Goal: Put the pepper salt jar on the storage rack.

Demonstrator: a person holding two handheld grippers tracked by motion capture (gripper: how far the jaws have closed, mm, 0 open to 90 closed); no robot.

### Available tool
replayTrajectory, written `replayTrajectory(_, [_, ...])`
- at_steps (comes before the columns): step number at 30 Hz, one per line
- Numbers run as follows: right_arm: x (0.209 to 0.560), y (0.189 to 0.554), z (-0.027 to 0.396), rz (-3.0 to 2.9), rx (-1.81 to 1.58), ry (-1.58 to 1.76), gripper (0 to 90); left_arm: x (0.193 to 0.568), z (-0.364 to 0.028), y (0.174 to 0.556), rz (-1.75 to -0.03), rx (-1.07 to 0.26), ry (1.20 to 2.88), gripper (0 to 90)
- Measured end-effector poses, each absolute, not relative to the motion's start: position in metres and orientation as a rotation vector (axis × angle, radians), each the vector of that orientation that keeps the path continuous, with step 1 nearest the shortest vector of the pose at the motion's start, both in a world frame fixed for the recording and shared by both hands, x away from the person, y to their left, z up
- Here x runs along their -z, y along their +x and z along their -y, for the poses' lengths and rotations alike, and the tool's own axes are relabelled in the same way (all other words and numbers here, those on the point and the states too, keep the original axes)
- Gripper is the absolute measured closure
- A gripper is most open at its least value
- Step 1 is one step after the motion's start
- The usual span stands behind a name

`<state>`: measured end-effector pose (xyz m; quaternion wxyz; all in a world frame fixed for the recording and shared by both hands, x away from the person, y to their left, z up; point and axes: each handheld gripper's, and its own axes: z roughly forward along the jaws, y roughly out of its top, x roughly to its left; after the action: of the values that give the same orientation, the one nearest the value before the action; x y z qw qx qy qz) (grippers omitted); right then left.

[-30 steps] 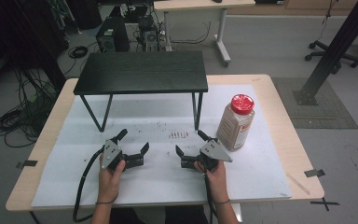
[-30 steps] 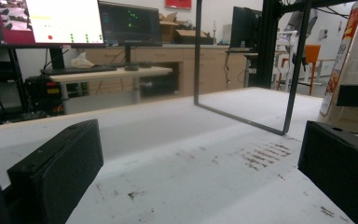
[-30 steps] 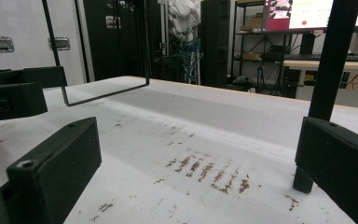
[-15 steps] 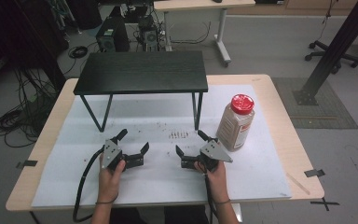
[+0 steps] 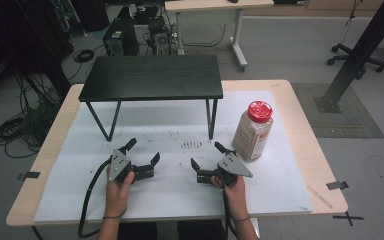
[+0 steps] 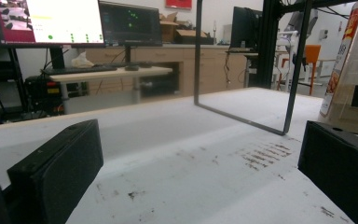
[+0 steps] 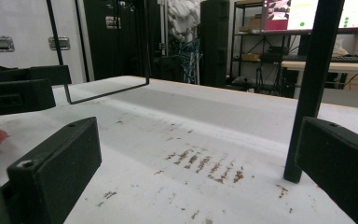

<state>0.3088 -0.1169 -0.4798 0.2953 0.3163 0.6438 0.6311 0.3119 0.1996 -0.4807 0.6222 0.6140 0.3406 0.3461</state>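
Near the lower middle of the frame both claws rest on the white bench (image 5: 280, 200), the left claw (image 5: 142, 154) and right claw (image 5: 207, 157) each spread wide, holding nothing. Right of centre the spice jar (image 5: 253, 131) stands upright; approach level, jaws around its body.

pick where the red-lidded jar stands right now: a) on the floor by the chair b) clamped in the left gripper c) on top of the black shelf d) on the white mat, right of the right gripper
d: the high view shows the jar upright on the white mat, just right of the right gripper, whose jaws are open and hold nothing.
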Motion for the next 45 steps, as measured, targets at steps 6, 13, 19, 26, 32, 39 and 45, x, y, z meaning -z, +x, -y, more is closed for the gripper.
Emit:
replayTrajectory(6, [0.48, 0.305, 0.121, -1.71, -1.682, 0.848, 0.0, 0.481, -0.199, 0.312, -0.782, -0.796, 1.411, 0.2])
replayTrajectory(13, [0.48, 0.301, 0.124, -1.717, -1.68, 0.847, 0.0, 0.481, -0.2, 0.312, -0.781, -0.795, 1.41, 0.2])
replayTrajectory(19, [0.479, 0.297, 0.127, -1.722, -1.68, 0.854, 0.0, 0.481, -0.2, 0.312, -0.781, -0.796, 1.41, 0.2])
replayTrajectory(26, [0.479, 0.293, 0.131, -1.719, -1.685, 0.858, 0.0, 0.481, -0.2, 0.312, -0.782, -0.796, 1.41, 0.2])
replayTrajectory(32, [0.48, 0.289, 0.134, -1.721, -1.68, 0.844, 0.0, 0.481, -0.2, 0.312, -0.782, -0.795, 1.41, 0.2])
replayTrajectory(39, [0.48, 0.285, 0.137, -1.72, -1.681, 0.846, 0.0, 0.481, -0.2, 0.312, -0.782, -0.795, 1.41, 0.2])
replayTrajectory(45, [0.479, 0.281, 0.141, -1.73, -1.676, 0.847, 0.0, 0.481, -0.2, 0.312, -0.782, -0.795, 1.41, 0.2])
